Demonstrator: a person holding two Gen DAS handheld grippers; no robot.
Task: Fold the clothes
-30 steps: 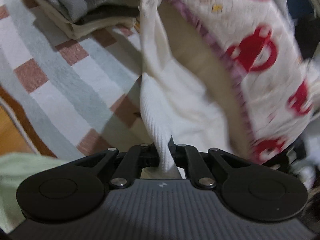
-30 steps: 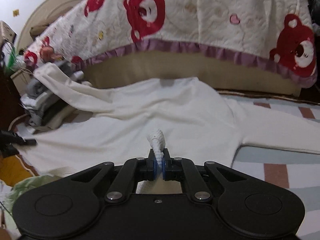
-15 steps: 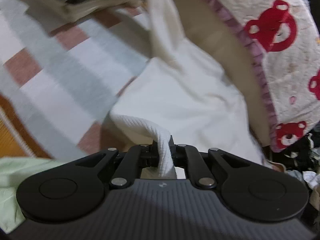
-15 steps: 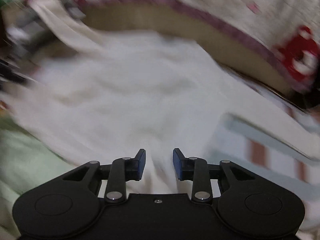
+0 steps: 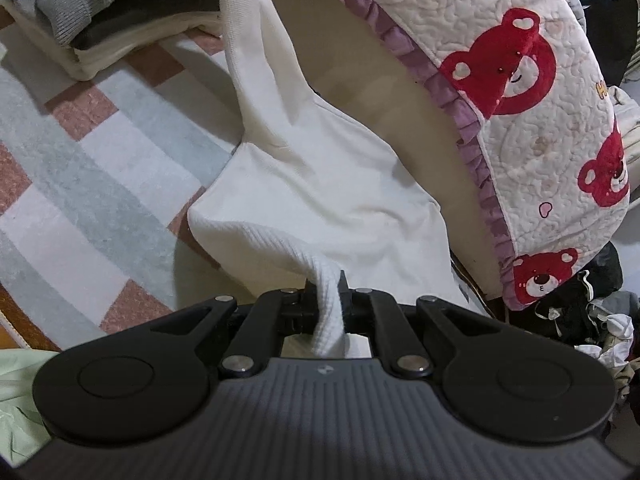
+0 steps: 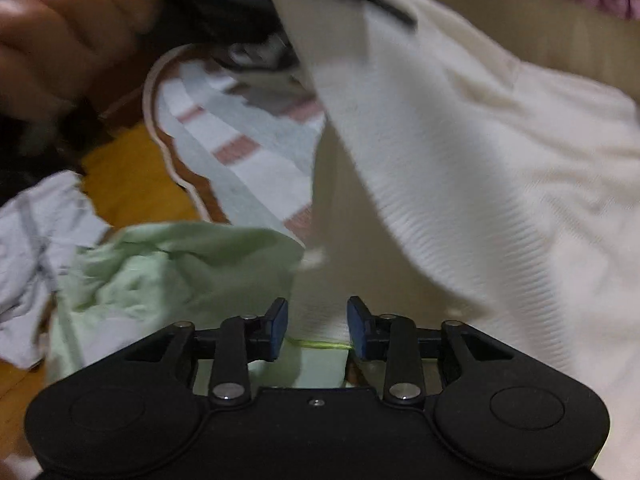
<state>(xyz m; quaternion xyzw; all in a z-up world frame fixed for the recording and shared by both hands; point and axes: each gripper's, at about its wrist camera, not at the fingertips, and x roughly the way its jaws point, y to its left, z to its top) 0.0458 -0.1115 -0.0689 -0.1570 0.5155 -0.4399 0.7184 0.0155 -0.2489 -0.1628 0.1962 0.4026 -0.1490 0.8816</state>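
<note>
A white ribbed sweater (image 5: pixel 320 184) lies on the checked rug beside the bed, one sleeve running up toward the pile of folded clothes. My left gripper (image 5: pixel 327 292) is shut on the sweater's ribbed hem and lifts that corner. In the right wrist view the sweater (image 6: pixel 460 152) fills the right side, with a raised fold hanging from the other gripper at the top. My right gripper (image 6: pixel 317 322) is open and empty, low over the sweater's hem, next to a pale green garment (image 6: pixel 172 272).
A stack of folded clothes (image 5: pixel 104 8) sits on the checked rug (image 5: pixel 88 168) at upper left. A bed with a red bear quilt (image 5: pixel 520 92) borders the sweater. A hand (image 6: pixel 68 28) shows at upper left. A grey-white garment (image 6: pixel 36 216) lies on the orange floor.
My right gripper let go of the sweater's hem, opened, and swung left toward the green garment. My left gripper kept its hold and carried the hem corner across over the sweater.
</note>
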